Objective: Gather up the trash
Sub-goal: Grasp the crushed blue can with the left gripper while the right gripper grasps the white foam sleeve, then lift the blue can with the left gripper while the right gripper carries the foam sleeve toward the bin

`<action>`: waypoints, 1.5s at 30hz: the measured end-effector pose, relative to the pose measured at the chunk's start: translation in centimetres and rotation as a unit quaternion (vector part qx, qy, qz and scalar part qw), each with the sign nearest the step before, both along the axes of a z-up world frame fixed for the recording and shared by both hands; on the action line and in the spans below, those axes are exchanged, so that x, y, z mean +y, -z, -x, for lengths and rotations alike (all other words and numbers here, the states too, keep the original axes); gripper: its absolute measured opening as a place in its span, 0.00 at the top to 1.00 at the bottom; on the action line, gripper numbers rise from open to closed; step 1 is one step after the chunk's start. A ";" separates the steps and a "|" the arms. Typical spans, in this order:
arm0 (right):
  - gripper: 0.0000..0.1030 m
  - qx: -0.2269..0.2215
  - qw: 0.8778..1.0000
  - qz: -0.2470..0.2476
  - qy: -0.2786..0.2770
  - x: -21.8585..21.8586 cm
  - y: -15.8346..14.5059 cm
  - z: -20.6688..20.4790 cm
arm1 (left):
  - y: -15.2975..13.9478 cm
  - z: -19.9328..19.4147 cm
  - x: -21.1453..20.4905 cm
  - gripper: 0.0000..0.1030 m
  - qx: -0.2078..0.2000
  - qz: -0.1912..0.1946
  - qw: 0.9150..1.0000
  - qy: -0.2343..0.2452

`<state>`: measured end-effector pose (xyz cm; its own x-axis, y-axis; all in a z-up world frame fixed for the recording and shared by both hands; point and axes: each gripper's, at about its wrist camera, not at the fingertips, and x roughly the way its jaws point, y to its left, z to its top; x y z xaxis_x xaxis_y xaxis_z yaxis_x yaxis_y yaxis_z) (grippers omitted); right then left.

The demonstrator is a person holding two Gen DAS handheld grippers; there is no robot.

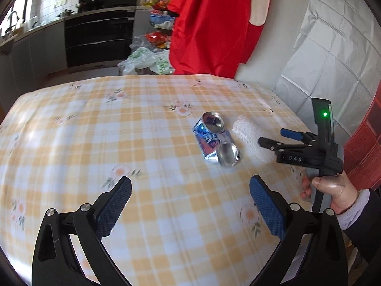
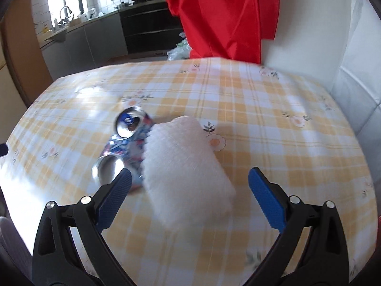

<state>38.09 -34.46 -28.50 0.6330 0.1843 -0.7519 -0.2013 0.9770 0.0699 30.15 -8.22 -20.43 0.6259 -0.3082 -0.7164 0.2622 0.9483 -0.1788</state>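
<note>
Hovering above the table (image 1: 142, 109), both grippers are seen with jaws spread wide and nothing held. A crushed can (image 1: 215, 141) lies on its side on the checked yellow cloth, toward the table's right edge, well short of the far edge. A white foam block (image 2: 185, 169) lies just beside the can on its right; contact cannot be told through the blur. The left gripper (image 1: 190, 188) is held short of the can. The right gripper (image 2: 190, 183) is lined up over the near end of the foam block, and its handle is gripped by a hand (image 1: 333, 190) near the right edge.
</note>
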 end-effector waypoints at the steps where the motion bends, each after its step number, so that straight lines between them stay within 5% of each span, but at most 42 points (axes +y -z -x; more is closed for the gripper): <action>1: 0.07 0.007 1.000 -0.002 -0.001 0.0 0.4 -0.6 | 0.4 -1.5 -0.7 0.06 0.003 0.000 1.000 0.009; 3: 0.08 0.028 1.000 -0.010 -0.006 -0.1 1.4 -1.5 | 1.0 -4.0 -1.8 0.06 0.008 0.005 1.000 0.021; 8: 0.43 0.055 0.997 -0.050 -0.031 -1.2 2.2 -1.5 | 2.6 -8.6 -4.6 0.06 0.019 0.016 0.999 0.045; 13: 0.60 0.038 0.995 -0.091 -0.011 -3.6 1.4 -0.1 | 4.4 -12.2 -7.9 0.06 0.030 -0.005 0.997 0.077; 24: 0.61 0.011 0.986 -0.161 0.040 -8.1 0.8 3.1 | 8.0 -16.9 -12.3 0.06 0.060 -0.065 0.990 0.108; 36: 0.61 0.011 0.983 -0.177 0.040 -8.2 1.0 3.8 | 9.7 -18.4 -10.7 0.17 0.077 -0.076 0.989 0.100; 38: 0.61 0.012 0.984 -0.175 0.039 -8.0 0.9 3.9 | 9.5 -18.2 -10.8 0.36 0.069 -0.086 0.989 0.104; 45: 0.61 0.004 0.983 -0.181 0.036 -7.4 -0.3 4.7 | 8.3 -15.8 -10.4 0.41 0.047 -0.089 0.985 0.142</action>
